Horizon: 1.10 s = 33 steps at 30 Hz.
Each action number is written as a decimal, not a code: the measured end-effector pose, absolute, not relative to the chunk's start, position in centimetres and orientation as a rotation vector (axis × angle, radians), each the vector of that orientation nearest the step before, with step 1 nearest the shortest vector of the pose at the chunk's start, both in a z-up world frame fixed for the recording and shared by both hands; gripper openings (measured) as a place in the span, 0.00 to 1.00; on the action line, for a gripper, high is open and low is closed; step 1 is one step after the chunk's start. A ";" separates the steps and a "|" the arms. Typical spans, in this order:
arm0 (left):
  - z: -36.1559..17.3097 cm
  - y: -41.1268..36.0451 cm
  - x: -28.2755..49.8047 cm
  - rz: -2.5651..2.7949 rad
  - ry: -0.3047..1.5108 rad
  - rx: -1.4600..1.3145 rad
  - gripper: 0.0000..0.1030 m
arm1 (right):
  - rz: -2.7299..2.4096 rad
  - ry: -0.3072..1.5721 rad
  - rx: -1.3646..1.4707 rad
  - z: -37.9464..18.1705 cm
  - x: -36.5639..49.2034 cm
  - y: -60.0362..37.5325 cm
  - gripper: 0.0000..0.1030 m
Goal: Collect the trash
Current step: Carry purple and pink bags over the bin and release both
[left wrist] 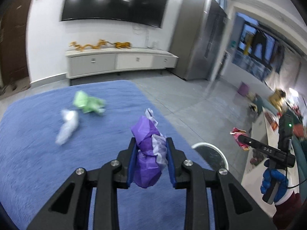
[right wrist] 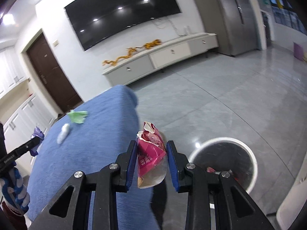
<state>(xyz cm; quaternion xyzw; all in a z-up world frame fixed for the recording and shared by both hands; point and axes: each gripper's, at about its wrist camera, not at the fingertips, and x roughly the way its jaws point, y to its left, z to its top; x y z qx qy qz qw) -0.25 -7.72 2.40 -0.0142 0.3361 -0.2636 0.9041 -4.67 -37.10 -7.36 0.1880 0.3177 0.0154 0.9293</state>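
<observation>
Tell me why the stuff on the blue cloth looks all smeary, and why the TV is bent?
Left wrist view: the green paper and white wrapper are smeared by motion blur, while the purple paper in the left gripper stays sharp. Right wrist view: the fisheye lens bows the TV, and ceiling lights glare on its screen.

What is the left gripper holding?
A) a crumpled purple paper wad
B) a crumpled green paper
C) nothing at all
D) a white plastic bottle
A: the left gripper has its blue pads pressed on the crumpled purple paper wad, above the blue fuzzy cloth.
</observation>
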 end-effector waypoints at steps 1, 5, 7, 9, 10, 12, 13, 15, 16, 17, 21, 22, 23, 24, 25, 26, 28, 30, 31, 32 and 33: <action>2.4 -9.4 0.0 -0.571 0.702 -0.006 0.26 | 0.009 0.658 0.396 -7.9 -4.9 -38.1 0.29; 1.6 -16.0 1.1 -0.669 0.737 0.086 0.26 | -0.038 0.678 0.450 -9.8 -5.5 -40.9 0.29; 1.0 -19.5 1.6 -0.710 0.757 0.134 0.26 | -0.063 0.689 0.478 -11.0 -5.7 -42.4 0.29; 0.2 -23.0 2.4 -0.755 0.787 0.169 0.26 | -0.082 0.700 0.505 -11.9 -5.8 -43.5 0.29; -0.2 -24.6 2.8 -0.775 0.801 0.181 0.26 | -0.096 0.708 0.523 -12.5 -5.8 -44.4 0.29; -1.1 -27.5 3.5 -0.807 0.827 0.204 0.26 | -0.114 0.720 0.544 -13.5 -6.0 -45.4 0.29; -1.6 -28.7 3.8 -0.821 0.839 0.211 0.27 | -0.126 0.731 0.560 -14.2 -5.9 -46.2 0.29; -2.6 -31.4 4.5 -0.853 0.871 0.215 0.27 | -0.143 0.749 0.582 -15.2 -5.9 -47.5 0.29; -3.1 -32.4 4.7 -0.862 0.881 0.216 0.27 | -0.150 0.757 0.590 -15.7 -6.0 -47.9 0.29; -3.6 -33.3 5.0 -0.872 0.893 0.218 0.27 | -0.160 0.768 0.605 -16.4 -5.8 -48.6 0.29; -5.8 -37.2 6.3 -0.916 0.962 0.208 0.28 | -0.193 0.809 0.652 -18.7 -5.1 -50.7 0.32; -6.3 -37.8 6.5 -0.928 0.980 0.203 0.28 | -0.199 0.815 0.656 -19.0 -5.1 -50.9 0.32; -6.8 -38.5 6.8 -0.936 0.996 0.198 0.29 | -0.207 0.824 0.662 -19.5 -4.9 -51.2 0.32; -7.2 -39.1 7.1 -0.941 1.011 0.195 0.31 | -0.213 0.833 0.669 -20.1 -4.7 -51.6 0.35; -7.7 -39.8 7.3 -0.944 1.026 0.194 0.34 | -0.219 0.840 0.676 -20.5 -4.7 -52.0 0.39; -8.1 -40.3 7.5 -0.947 1.039 0.193 0.39 | -0.223 0.845 0.681 -20.8 -4.7 -52.3 0.40; -8.7 -41.2 7.8 -0.953 1.055 0.184 0.46 | -0.234 0.853 0.689 -21.6 -4.8 -52.7 0.44; -9.3 -41.9 8.1 -0.957 1.074 0.174 0.47 | -0.245 0.862 0.694 -22.0 -4.7 -53.0 0.45; -9.5 -42.0 8.1 -0.957 1.079 0.170 0.47 | -0.251 0.865 0.698 -22.1 -4.8 -53.2 0.46; -9.7 -42.6 8.0 -0.955 1.081 0.168 0.47 | -0.256 0.867 0.702 -22.2 -4.9 -53.3 0.46; -9.8 -42.7 7.9 -0.949 1.080 0.169 0.47 | -0.260 0.868 0.704 -22.2 -5.0 -53.4 0.46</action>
